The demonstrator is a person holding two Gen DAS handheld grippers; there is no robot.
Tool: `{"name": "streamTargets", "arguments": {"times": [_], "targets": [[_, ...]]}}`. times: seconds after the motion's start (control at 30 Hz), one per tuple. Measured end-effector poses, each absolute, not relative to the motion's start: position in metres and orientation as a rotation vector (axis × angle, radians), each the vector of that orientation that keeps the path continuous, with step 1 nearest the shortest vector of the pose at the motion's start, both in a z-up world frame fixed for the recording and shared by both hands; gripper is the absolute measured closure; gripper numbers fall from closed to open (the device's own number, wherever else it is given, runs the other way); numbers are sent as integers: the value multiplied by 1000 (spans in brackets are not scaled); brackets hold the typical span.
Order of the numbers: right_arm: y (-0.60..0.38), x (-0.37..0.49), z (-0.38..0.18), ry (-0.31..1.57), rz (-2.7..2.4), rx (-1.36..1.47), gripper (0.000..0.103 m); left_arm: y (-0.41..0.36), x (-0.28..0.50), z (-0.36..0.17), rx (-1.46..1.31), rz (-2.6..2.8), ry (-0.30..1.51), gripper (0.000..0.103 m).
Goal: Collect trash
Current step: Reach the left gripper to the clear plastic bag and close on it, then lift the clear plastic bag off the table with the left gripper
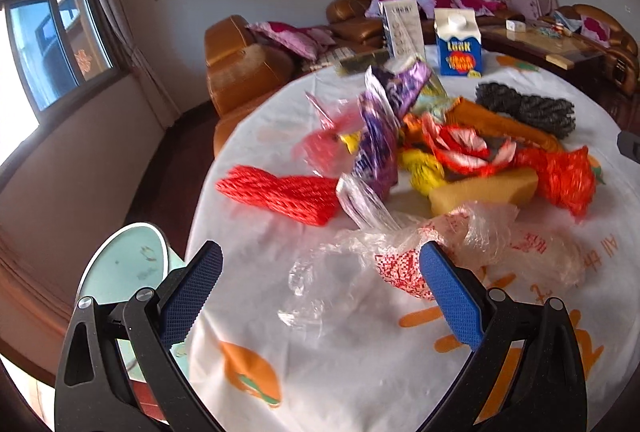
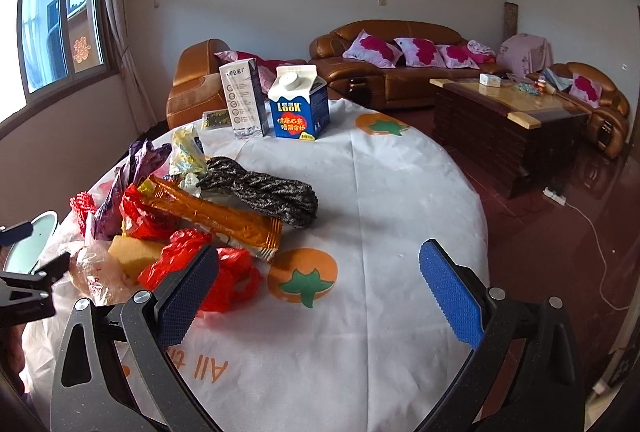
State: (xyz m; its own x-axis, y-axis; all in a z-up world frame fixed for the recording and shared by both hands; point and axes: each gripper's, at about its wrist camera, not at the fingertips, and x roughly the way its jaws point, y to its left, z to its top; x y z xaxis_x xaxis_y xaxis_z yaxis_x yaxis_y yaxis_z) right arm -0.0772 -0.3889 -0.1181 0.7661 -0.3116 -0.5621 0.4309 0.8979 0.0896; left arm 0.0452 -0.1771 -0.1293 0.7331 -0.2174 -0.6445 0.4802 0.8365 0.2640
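Trash pile on the round tabletop [image 2: 380,192], both grippers empty.
Left gripper [image 1: 320,272] hovers, jaws wide, over a clear plastic bag [image 1: 460,232]; right gripper [image 2: 320,272], jaws wide, beside red wrappers [image 2: 224,272].

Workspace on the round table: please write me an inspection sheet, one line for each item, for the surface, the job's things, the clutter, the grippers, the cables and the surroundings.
Surface: round table under a white cloth with orange fruit prints.
Job's things: loose pile of wrappers, a clear plastic bag nearest the left gripper, a red net, a yellow sponge.
Clutter: blue milk carton and white carton upright at the far edge; a dark rope bundle.
Grippers: left gripper open over the plastic bag; right gripper open, holding nothing.
Cables: white cord and power strip on the floor.
Surroundings: brown sofa, coffee table, window.
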Motion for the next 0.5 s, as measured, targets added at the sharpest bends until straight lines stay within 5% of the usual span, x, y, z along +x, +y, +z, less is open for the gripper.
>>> {"name": "streamTargets", "arguments": {"times": [0.13, 0.23, 0.37, 0.5], "targets": [[-392, -77, -122, 580, -401, 233, 5, -181, 48, -139, 427, -432, 676, 11], [-397, -77, -126, 592, -405, 249, 5, -182, 48, -144, 416, -483, 715, 33], [-401, -77, -130, 607, -406, 266, 5, -188, 46, -153, 412, -562, 770, 86], [-397, -78, -129, 607, -401, 256, 5, -187, 40, -153, 411, -582, 770, 94]]}}
